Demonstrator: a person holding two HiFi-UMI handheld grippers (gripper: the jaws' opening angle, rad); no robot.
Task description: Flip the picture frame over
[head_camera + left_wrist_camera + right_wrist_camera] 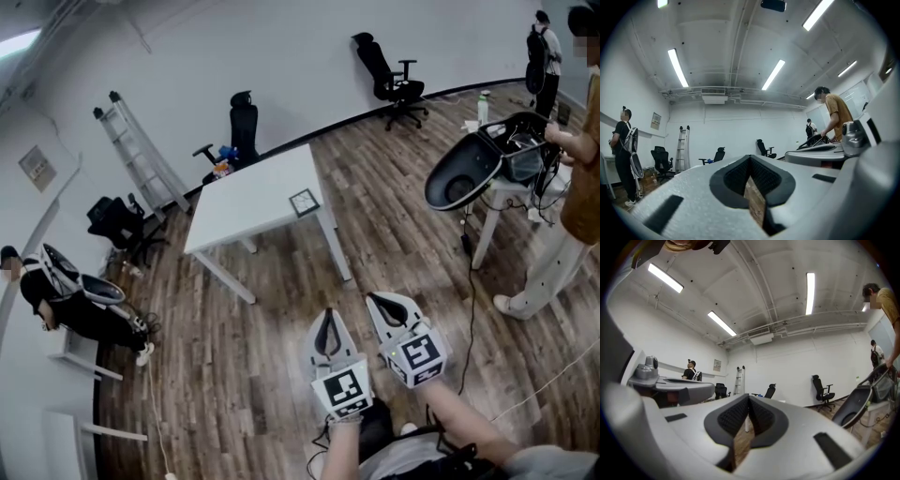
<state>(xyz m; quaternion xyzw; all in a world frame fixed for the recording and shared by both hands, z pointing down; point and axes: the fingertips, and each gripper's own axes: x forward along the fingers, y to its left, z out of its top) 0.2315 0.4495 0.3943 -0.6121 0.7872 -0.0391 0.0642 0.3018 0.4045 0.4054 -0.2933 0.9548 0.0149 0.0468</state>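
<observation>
The picture frame point(304, 202), small, square and dark-rimmed, lies flat near the right edge of the white table point(248, 206), seen in the head view. Both grippers hang over the wooden floor, well short of the table, and point toward it. My left gripper point(327, 315) is shut with nothing between its jaws; in the left gripper view point(750, 161) its pads meet. Just to its right, my right gripper point(376, 299) is also shut and empty, its pads pressed together in the right gripper view point(749, 402). Neither gripper view shows the frame.
A person point(572, 178) stands at a small white table point(511, 192) to the right, with a cable point(469, 309) trailing on the floor. Another person point(56, 300) is at the left wall. Office chairs point(242, 131) and a ladder point(141, 155) stand behind the table.
</observation>
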